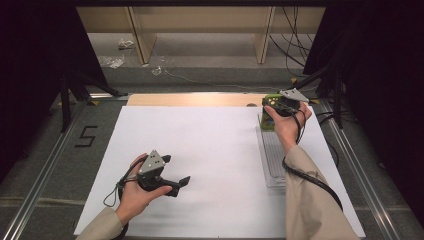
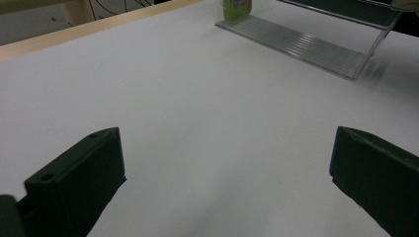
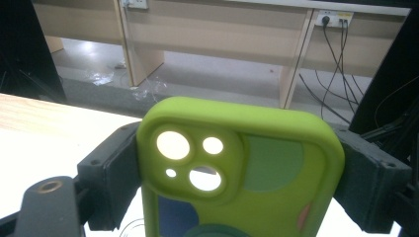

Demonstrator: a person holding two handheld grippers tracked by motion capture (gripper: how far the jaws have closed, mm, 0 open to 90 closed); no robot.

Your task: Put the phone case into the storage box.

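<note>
Right gripper [image 3: 242,173] clamps green phone case [image 3: 242,163] (upright, above clear tray [image 1: 272,160]); left gripper [image 2: 227,173] wide, empty.

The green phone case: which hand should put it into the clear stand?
The right. Its gripper already holds the green phone case above the clear stand; the left gripper rests open, far off.

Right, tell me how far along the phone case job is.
Done: the right gripper has its jaws closed on the sides of the green phone case, which stands at the far end of the clear tray.
In hand: that grip, case upright.
Left: whether the case is going in or coming out cannot be told. The left gripper rests open on the white sheet, holding nothing.
</note>
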